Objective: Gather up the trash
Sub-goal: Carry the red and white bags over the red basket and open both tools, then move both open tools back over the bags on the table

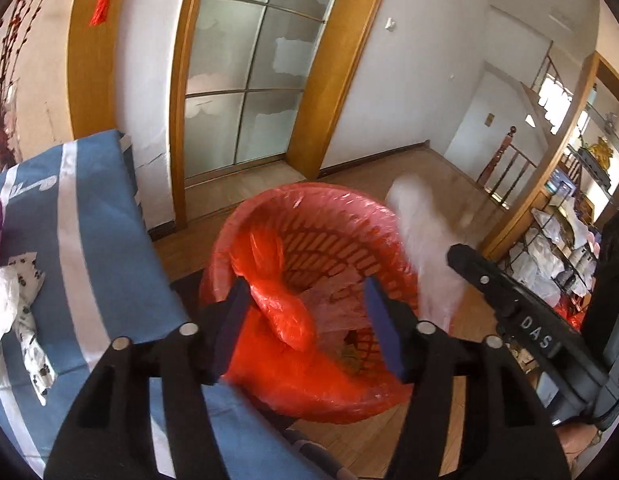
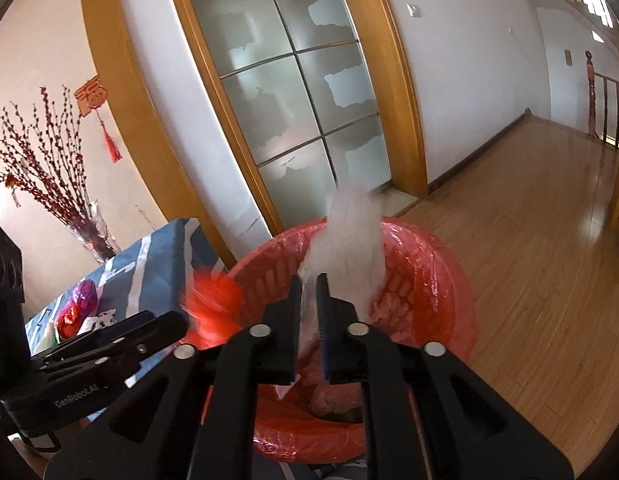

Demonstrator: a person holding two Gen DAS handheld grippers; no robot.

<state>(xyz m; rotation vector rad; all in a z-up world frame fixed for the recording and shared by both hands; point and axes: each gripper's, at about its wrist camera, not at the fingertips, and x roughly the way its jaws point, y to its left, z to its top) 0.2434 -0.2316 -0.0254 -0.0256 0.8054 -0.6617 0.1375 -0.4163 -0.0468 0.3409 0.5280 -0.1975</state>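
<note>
Both of your grippers hover over a red slatted bin lined with a red plastic bag, standing on the wood floor just beside the corner of a table draped in a blue and white cloth.

Your left gripper has its fingers spread, with nothing pinched. A crumpled red bag sits between them, already over the bin's mouth and looking loose, as if it is dropping in.

Your right gripper has its fingers only a little apart. A white bag sticks up from between them, blurred, above the bin. Whether the pads still press on it I cannot tell; it looks to be slipping free.

To do this step well, keep both grippers above the middle of the bin and open the right fingers fully, so the white bag falls inside rather than draping over the rim. Light plastic may cling to a pad or drift, so check both pieces land within the liner.

More trash appears to wait on the table: a white spotted wrapper near its edge, and purple foil and a red piece farther along. The bin already holds some scraps at the bottom.

The two grippers are close together, so they could knock each other. A vase of red branches stands beyond the table's far edge. A glass-panelled door is behind the bin.
</note>
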